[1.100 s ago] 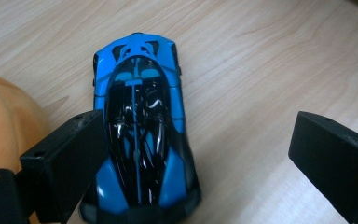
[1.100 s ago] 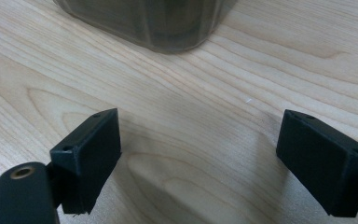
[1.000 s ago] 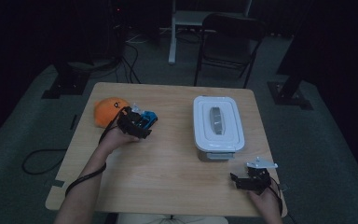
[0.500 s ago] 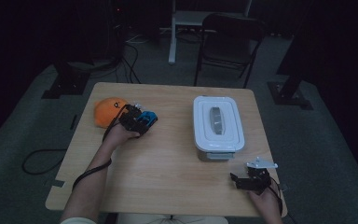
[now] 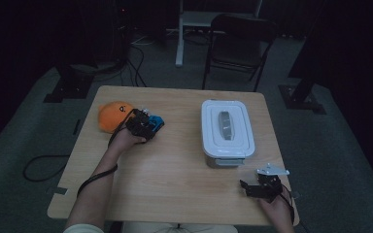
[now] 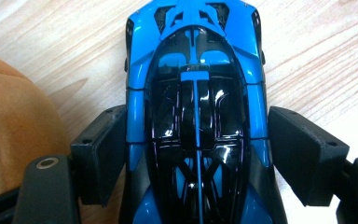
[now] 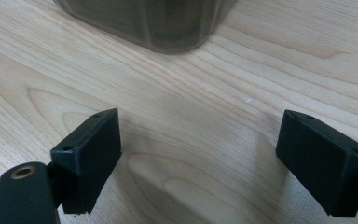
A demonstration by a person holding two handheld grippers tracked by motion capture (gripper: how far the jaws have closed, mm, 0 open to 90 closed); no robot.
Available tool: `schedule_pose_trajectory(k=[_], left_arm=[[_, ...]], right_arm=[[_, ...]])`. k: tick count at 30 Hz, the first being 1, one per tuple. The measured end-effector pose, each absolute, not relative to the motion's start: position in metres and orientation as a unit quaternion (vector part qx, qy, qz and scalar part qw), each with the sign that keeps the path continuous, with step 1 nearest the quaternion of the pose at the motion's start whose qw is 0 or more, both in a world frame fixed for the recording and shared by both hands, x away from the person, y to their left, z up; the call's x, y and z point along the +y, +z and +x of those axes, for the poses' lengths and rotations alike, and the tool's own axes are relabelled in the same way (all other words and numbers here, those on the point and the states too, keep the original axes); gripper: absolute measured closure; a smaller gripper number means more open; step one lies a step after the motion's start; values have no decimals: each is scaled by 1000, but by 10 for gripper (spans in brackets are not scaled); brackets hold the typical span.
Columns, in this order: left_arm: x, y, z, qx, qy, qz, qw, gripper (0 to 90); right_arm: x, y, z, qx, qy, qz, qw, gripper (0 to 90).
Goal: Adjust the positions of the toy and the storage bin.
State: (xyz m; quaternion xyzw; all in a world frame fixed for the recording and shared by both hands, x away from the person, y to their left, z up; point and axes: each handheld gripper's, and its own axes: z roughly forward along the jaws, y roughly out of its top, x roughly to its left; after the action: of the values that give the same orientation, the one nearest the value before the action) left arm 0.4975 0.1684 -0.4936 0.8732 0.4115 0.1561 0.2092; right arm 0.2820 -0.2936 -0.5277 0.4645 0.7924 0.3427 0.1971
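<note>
1. High view: the wooden table [image 5: 175,194] is seen under both grippers, with the left gripper [image 5: 143,127] held over its far left part and the right gripper [image 5: 261,188] held low near its near right edge.
2. A white lidded container [image 5: 226,130] is placed beyond the right gripper and well to the right of the left gripper; in the right gripper view its dark corner [image 7: 154,23] is seen ahead of the jaws, apart from them.
3. An orange plush toy [image 5: 114,114] is set just to the left of the left gripper; in the left gripper view its orange surface [image 6: 14,135] is seen beside the left-hand jaw, and whether they touch cannot be told.
4. The blue toy car [image 6: 196,116] is found directly between the jaws of the left gripper [image 6: 196,158], lengthwise along them, resting on the table; in the high view its blue end [image 5: 156,122] is seen past the gripper's tip.
5. The jaws of the left gripper have just been closing about the car. The left-hand pad is laid against the car's side; at the right-hand pad a narrow gap seems to be left, so a firm grip is not shown.
6. The right gripper [image 7: 200,154] is held wide open over bare wood, with nothing between its jaws.
</note>
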Motion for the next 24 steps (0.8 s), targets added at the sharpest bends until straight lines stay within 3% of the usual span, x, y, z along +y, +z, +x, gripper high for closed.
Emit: schedule_pose_trajectory(k=[24], left_arm=[[175,-479,481,400,135,878,226,279]], right_arm=[[-294,-528,282,792,343,465,198,138]])
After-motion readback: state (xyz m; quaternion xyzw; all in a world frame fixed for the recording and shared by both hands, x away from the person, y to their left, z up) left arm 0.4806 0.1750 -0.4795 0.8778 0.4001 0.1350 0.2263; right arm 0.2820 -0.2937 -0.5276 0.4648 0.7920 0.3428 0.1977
